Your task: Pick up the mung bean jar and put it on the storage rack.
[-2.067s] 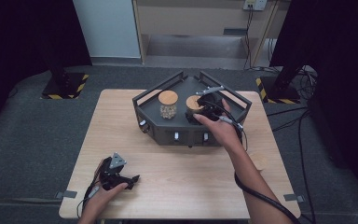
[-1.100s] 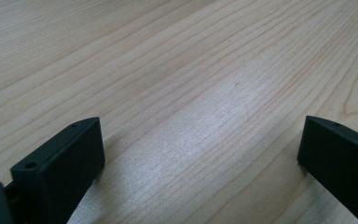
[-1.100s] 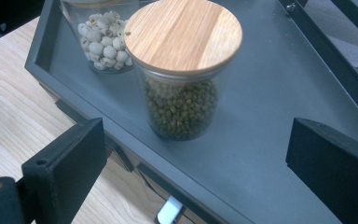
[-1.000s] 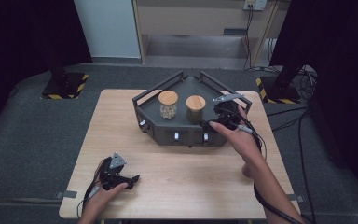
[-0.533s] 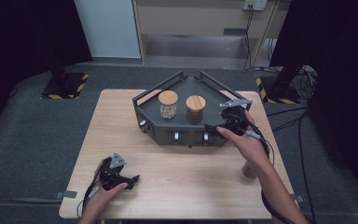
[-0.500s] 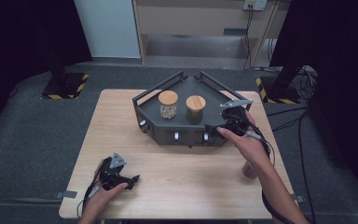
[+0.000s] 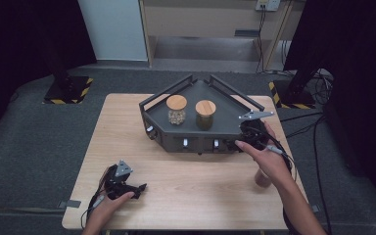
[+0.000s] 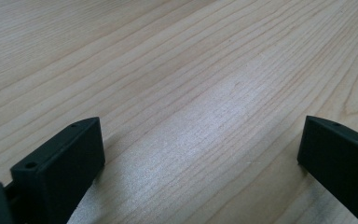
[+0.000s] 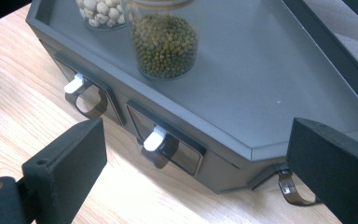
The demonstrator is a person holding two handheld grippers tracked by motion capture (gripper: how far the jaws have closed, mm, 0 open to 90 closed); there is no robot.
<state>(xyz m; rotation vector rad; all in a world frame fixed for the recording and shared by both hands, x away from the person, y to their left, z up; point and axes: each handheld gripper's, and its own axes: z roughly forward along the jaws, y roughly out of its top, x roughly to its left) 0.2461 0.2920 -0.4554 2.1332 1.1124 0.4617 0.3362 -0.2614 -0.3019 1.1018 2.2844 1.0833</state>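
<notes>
Right gripper (image 7: pixel 245 141) with jaws wide and nothing between them, near the dark tray's (image 9: pixel 270 107) front corner, jar of green beans (image 9: pixel 165 44) standing on that tray beside a jar of pale beans (image 7: pixel 176 109), left gripper (image 7: pixel 138 188) resting wide open on the wooden table (image 8: pixel 191 70)

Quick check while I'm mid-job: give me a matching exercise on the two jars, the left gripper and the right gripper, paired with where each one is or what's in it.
Things:
1. jar on the left
2. jar on the right
3. left gripper
4. right gripper

Places or contents:
A. at the rack's right front corner, jaws open, empty
B. holds small green beans
C. low over bare table near the front edge, jaws open
D. holds pale round beans

Pairs: 1-D, 2-B, 3-C, 4-A
</notes>
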